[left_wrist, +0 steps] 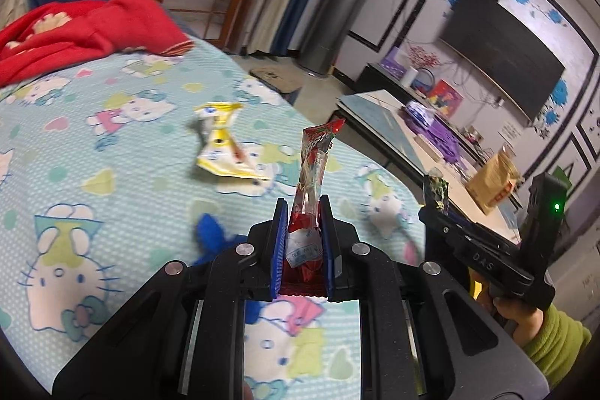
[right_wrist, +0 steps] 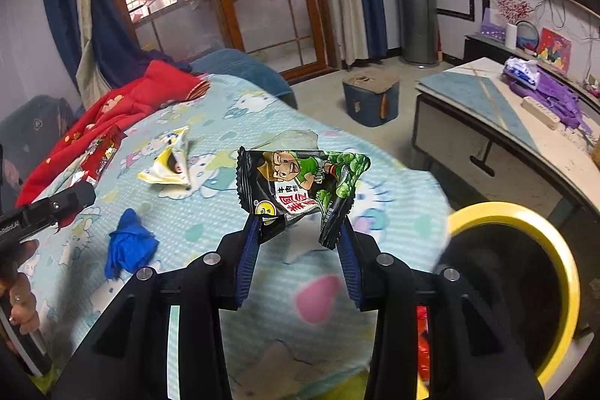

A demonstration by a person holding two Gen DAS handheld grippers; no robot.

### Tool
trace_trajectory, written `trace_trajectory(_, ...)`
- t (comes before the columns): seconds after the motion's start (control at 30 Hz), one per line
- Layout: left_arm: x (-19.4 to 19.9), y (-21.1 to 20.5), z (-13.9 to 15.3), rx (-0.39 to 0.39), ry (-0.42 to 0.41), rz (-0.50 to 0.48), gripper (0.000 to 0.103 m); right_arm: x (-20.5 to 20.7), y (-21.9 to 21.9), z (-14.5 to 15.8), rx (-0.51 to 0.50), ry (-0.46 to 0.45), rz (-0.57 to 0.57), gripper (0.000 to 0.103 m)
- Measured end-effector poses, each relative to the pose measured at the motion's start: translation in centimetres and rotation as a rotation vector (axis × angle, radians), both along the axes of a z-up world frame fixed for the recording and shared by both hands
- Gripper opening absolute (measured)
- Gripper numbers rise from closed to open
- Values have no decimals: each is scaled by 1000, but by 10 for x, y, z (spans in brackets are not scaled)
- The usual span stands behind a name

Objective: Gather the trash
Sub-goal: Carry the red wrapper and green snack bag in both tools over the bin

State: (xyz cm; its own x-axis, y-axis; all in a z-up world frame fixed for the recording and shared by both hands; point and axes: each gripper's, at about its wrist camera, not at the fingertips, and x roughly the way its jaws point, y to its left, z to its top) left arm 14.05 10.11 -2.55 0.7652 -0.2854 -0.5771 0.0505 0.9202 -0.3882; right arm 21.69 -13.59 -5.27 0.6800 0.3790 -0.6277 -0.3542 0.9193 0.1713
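My left gripper (left_wrist: 303, 208) is shut on a red snack wrapper (left_wrist: 314, 175) and holds it upright above the bed. My right gripper (right_wrist: 300, 227) has its jaws spread wide, with a black and green snack wrapper (right_wrist: 300, 186) hanging between the fingertips, touching both. A yellow and white wrapper (left_wrist: 221, 145) lies on the patterned bedsheet (left_wrist: 75, 175); it also shows in the right wrist view (right_wrist: 168, 164). A crumpled blue scrap (right_wrist: 129, 242) lies on the sheet nearer to me. A bin with a yellow rim (right_wrist: 525, 272) stands at the lower right of the right wrist view.
A red blanket (left_wrist: 75, 29) lies at the far end of the bed. A low white table (right_wrist: 506, 115) with purple cloth stands to the right. A blue stool (right_wrist: 371, 96) sits on the floor beyond the bed. A television (left_wrist: 498, 47) hangs on the right wall.
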Motion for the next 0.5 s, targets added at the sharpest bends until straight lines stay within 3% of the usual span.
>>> trace_trajectory(0.5, 9, -68, 2, 41, -8, -147, 11, -8, -61, 2, -7, -10, -91, 38)
